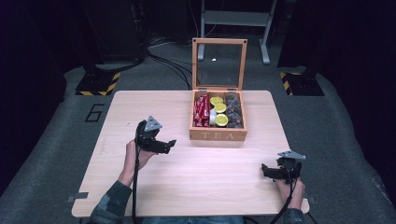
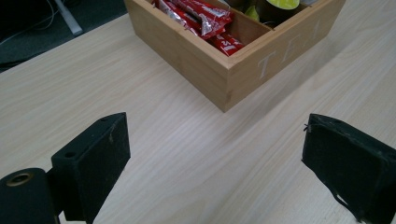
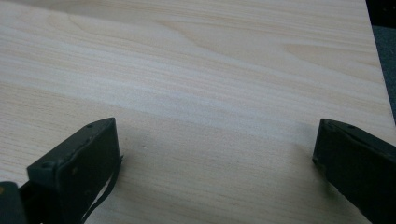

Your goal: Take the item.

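A wooden tea box [image 1: 218, 135] marked TEA stands at the table's far middle with its glass lid [image 1: 219, 63] raised. Inside lie red packets [image 1: 201, 110] on the left, yellow-topped capsules [image 1: 219, 108] in the middle and dark pieces [image 1: 233, 111] on the right. My left gripper [image 1: 169, 145] hovers left of the box, open and empty; in the left gripper view the box corner [image 2: 227, 70] and red packets [image 2: 205, 18] lie ahead of its jaws. My right gripper [image 1: 266, 170] is near the front right, open over bare wood [image 3: 210, 93].
The light wooden table [image 1: 196, 182] has its right edge [image 3: 380, 70] close to my right gripper. Dark floor with cables, stand bases with yellow-black tape [image 1: 99, 83] and a metal frame [image 1: 236, 18] lie beyond the table.
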